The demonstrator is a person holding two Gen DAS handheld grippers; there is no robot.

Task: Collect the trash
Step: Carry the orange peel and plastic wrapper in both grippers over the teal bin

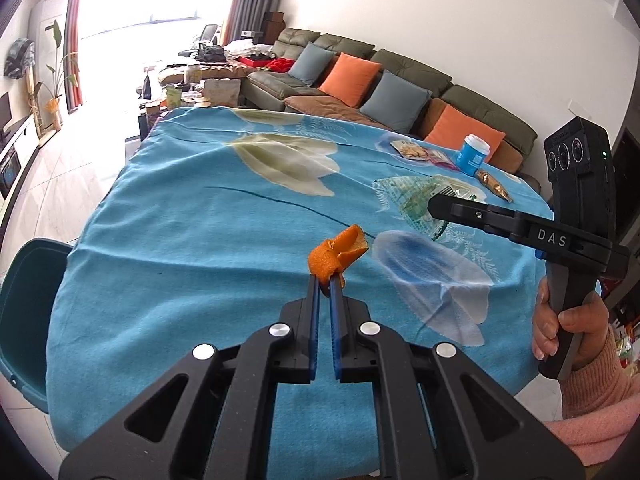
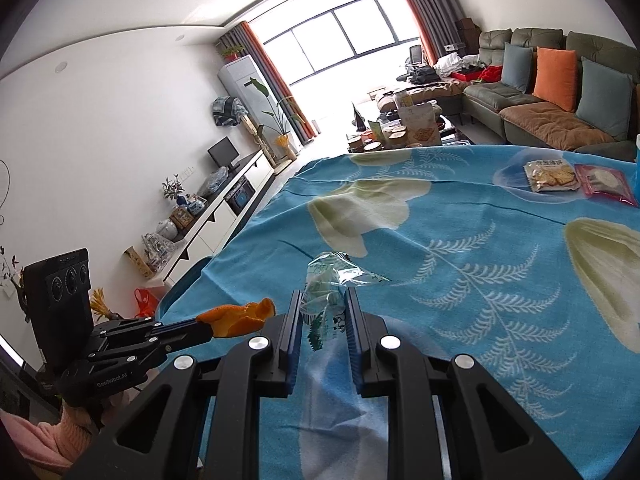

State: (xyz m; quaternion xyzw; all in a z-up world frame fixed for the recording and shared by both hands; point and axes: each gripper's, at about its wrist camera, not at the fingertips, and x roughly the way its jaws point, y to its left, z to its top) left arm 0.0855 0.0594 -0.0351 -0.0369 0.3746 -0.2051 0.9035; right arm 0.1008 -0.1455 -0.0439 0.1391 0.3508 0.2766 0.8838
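My left gripper (image 1: 325, 280) is shut on a curled piece of orange peel (image 1: 338, 254), held above the blue flowered tablecloth (image 1: 180, 232). In the right wrist view that same peel (image 2: 240, 316) sticks out of the left gripper (image 2: 212, 326) at the lower left. My right gripper (image 2: 322, 298) is shut on a crumpled clear plastic wrapper with green print (image 2: 326, 286), lifted over the cloth. From the left wrist camera, the right gripper (image 1: 434, 204) appears side-on at the right with the wrapper (image 1: 416, 196) at its tip, a hand (image 1: 568, 324) in a pink sleeve holding its handle.
A dark teal bin (image 1: 28, 304) stands past the table's left edge. At the far right of the table lie a cracker packet (image 2: 550, 176), a pink packet (image 2: 606, 184), a blue tub (image 1: 474, 154) and a gold wrapper (image 1: 496, 186). A sofa (image 1: 400, 80) with cushions runs behind.
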